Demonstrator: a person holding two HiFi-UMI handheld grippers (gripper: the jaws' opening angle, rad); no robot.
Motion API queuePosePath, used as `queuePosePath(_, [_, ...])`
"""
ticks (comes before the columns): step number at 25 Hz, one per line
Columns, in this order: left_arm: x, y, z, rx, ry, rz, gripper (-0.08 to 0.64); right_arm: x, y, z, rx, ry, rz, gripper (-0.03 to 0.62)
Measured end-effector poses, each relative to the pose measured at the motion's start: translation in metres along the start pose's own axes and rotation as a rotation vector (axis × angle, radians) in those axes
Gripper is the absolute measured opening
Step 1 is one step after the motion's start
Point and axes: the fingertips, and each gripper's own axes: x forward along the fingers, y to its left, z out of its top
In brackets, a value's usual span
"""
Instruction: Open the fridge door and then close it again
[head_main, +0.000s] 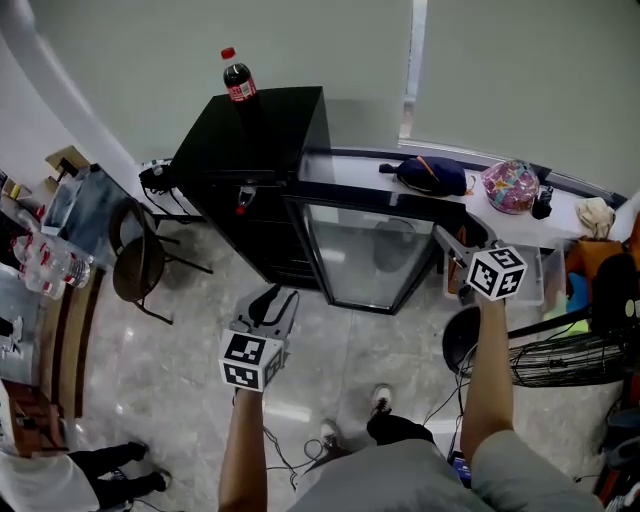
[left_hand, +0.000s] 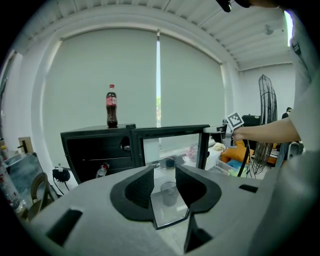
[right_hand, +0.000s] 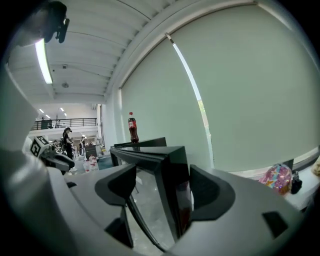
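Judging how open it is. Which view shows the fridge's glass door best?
Head view: from above, most of the glass door shows, standing open from the fridge. The left gripper view sees it face-on; the right gripper view shows only its edge.

- fridge (head_main: 262, 135), black: one
- glass door (head_main: 362, 255): one
- bottles: two, a cola bottle (head_main: 238, 80) and a red-capped bottle (head_main: 241, 203) on a fridge shelf
- grippers: two, left gripper (head_main: 273, 301) and right gripper (head_main: 447, 240)
- bags: two, a dark bag (head_main: 435, 175) and a patterned bag (head_main: 510, 187)
- chair (head_main: 135, 265): one
- fan (head_main: 570, 360): one
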Motion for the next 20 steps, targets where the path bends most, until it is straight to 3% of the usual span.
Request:
queuePosePath(10, [-0.001, -0.001, -0.018, -0.015, 0.041, -0.021, 0.133, -0.004, 0.000, -0.006, -0.044, -0.006, -0.029, 0.276])
queuePosePath(15, [-0.008, -0.008, -0.024, -0.015, 0.048, -0.043, 0.132, -0.015, 0.011, -0.009, -0.041, -0.001, -0.051, 0.276])
queuePosePath(20, [-0.017, -0.009, -0.033, -0.020, 0.050, -0.059, 0.133, -0.030, 0.029, -0.016, -0.104, 0.024, -0.081, 0.276])
